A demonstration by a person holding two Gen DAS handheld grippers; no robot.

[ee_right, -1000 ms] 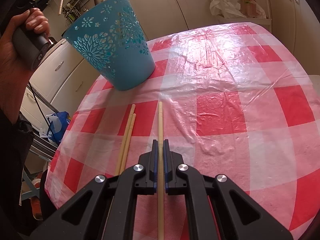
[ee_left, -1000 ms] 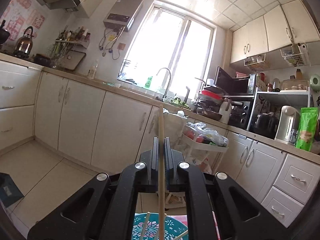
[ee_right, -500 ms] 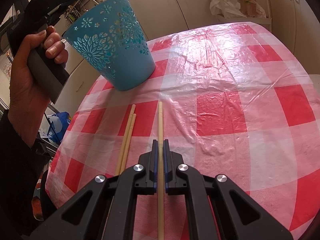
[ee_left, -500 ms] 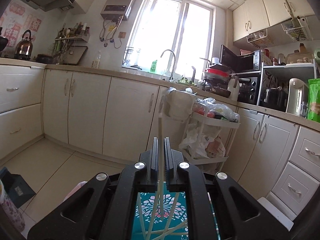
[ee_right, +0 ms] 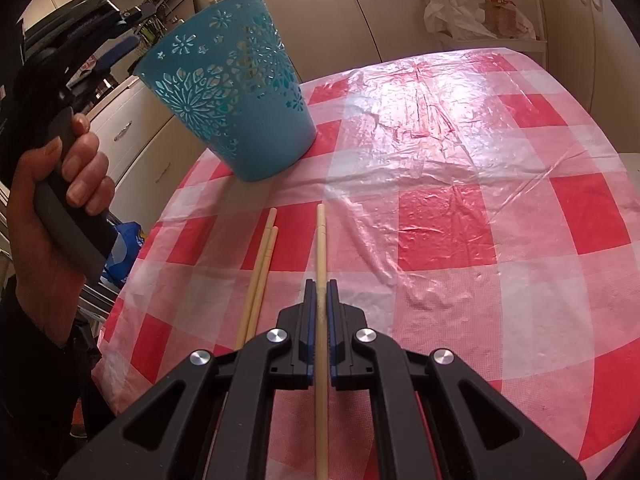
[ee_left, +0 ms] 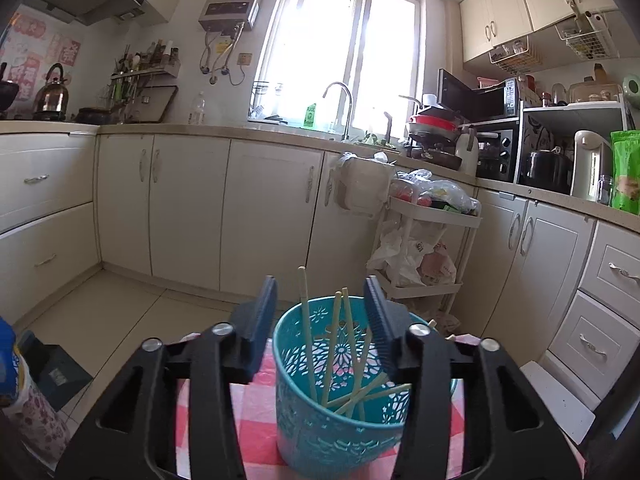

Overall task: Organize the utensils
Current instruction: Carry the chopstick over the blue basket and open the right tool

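A teal cut-out basket (ee_left: 336,432) stands on the red-checked tablecloth (ee_right: 460,208) and holds several chopsticks (ee_left: 306,328). My left gripper (ee_left: 322,312) is open and empty, just above the basket's rim. In the right wrist view the basket (ee_right: 240,96) stands at the table's far left, with the left gripper (ee_right: 100,32) held over it. My right gripper (ee_right: 319,292) is shut on one wooden chopstick (ee_right: 320,240), low over the cloth. Two more chopsticks (ee_right: 260,276) lie side by side on the cloth just left of it.
The table's left edge (ee_right: 132,264) runs close to the loose chopsticks. Cream kitchen cabinets (ee_left: 192,208) and a white trolley with bags (ee_left: 424,240) stand beyond the table. A white stool corner (ee_left: 560,400) shows at the right.
My left gripper has tilted down over the basket, opened and let go of its chopstick, which now stands in the basket. My right gripper has stayed shut on its chopstick.
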